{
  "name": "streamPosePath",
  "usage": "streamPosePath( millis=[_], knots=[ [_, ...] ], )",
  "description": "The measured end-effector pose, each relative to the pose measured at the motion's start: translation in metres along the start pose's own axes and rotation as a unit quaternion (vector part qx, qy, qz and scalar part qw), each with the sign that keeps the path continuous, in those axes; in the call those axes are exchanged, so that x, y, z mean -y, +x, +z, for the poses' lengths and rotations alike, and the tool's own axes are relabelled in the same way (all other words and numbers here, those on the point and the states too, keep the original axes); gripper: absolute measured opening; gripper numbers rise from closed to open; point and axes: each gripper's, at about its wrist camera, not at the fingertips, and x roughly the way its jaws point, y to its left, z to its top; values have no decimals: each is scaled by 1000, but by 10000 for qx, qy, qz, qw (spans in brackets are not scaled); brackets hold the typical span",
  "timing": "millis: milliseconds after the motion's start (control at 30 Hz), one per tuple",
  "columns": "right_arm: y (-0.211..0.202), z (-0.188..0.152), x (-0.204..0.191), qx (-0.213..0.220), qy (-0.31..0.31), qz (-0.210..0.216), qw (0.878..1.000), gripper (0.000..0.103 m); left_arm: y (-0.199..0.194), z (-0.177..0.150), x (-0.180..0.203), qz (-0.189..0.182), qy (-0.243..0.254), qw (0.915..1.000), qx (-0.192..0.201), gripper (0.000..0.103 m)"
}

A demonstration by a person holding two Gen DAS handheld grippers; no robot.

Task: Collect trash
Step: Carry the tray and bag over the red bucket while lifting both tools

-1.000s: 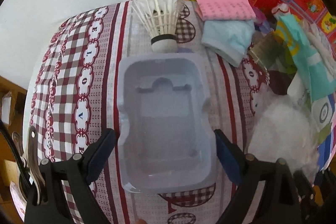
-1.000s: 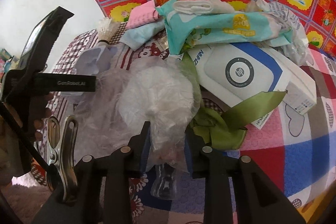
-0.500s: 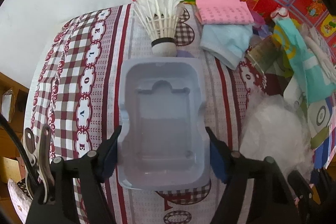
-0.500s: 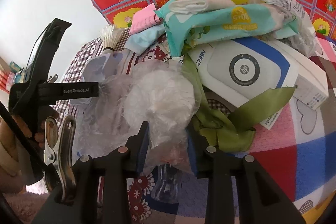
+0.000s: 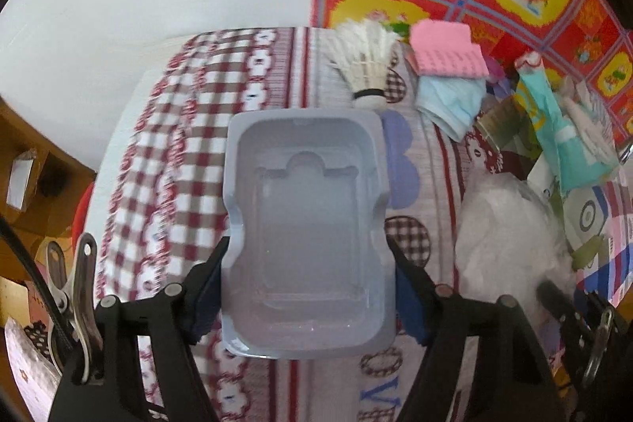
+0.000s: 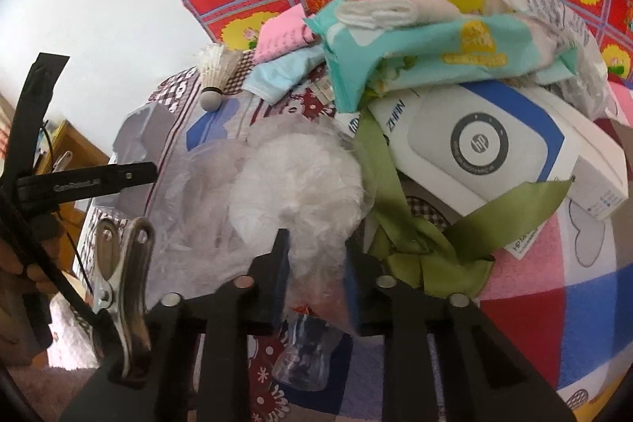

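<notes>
A grey moulded plastic tray (image 5: 308, 204) sits between the pads of my left gripper (image 5: 306, 252), which is shut on its two long sides and holds it slightly above the checked bedcover (image 5: 178, 153). The same tray (image 6: 134, 141) shows at the left of the right wrist view, with one left finger (image 6: 99, 180) across it. A crumpled clear plastic bag (image 6: 296, 184) lies beside it. My right gripper (image 6: 316, 244) is closing, and its pads pinch the bunched near end of this bag. From the left wrist view the bag (image 5: 510, 236) appears at the right.
A white shuttlecock (image 5: 368, 66), a pink cloth (image 5: 447, 50) and a pale blue cloth (image 5: 451, 101) lie beyond the tray. A teal wipes pack (image 6: 427, 46), a white box (image 6: 486, 149) and a green ribbon (image 6: 435, 244) crowd the right. A small clear bottle (image 6: 304, 354) lies under the right gripper.
The left jaws came in from open onto the tray's sides, and the tray has risen off the cover. The right jaws have narrowed on the plastic bag.
</notes>
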Motion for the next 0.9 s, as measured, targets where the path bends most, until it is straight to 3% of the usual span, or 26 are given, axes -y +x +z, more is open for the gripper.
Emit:
streamPosePath(
  millis=[233,567,900],
  knots=[
    [-22,3,-20,343,-249,-144,9990,15,-9,-8,-39,5,-215,9997,129,76],
    [-53,15,-80,879,-1074,-138,9902,13,-23,-11,-108,144,-808,9962,294,76],
    [-45,19,-127,997,-1412,278,9846,13,-30,-33,-189,533,-1497,9867,345,76]
  ],
)
